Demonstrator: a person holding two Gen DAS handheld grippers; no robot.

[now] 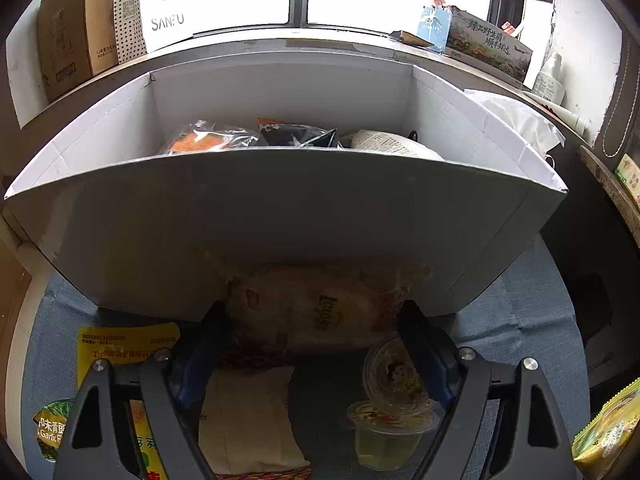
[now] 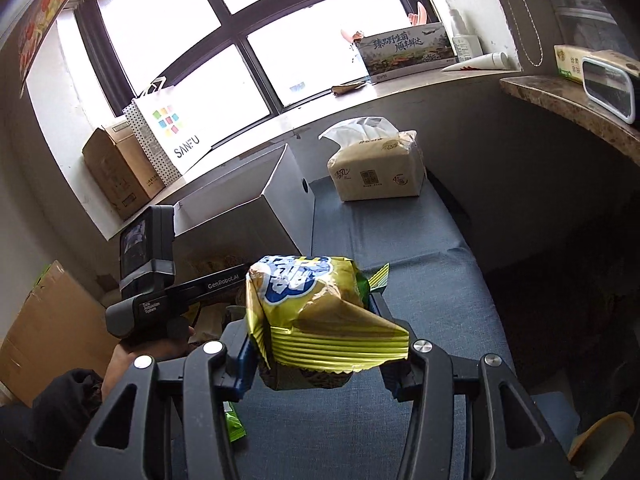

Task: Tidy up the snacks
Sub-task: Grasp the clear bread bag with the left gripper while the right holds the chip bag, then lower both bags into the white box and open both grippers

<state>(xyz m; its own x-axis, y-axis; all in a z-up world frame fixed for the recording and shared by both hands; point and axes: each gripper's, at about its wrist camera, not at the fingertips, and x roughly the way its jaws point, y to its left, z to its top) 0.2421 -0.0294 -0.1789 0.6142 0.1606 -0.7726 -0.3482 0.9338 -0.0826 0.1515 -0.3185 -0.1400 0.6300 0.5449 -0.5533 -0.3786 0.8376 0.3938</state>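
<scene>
A white open box (image 1: 280, 208) stands close in front of my left gripper (image 1: 312, 320) and holds several snack packs (image 1: 216, 140). The left jaws stand wide around a pale Lay's chip bag (image 1: 316, 308) lying against the box's front wall; I cannot tell if they touch it. Two jelly cups (image 1: 390, 412) and a cream pouch (image 1: 248, 420) lie under the left gripper. My right gripper (image 2: 316, 320) is shut on a yellow chip bag (image 2: 312, 300), held above the blue cloth. The white box also shows in the right wrist view (image 2: 276, 204), with the left gripper tool (image 2: 176, 292) beside it.
A yellow-green snack pack (image 1: 116, 344) lies at lower left on the blue cloth (image 1: 520, 320). A tissue pack (image 2: 376, 168) stands behind the box. A windowsill carries a SANFU bag (image 2: 172, 136), a cardboard box (image 2: 116, 172) and a printed carton (image 2: 404, 56). A stone shelf (image 2: 568, 104) juts at right.
</scene>
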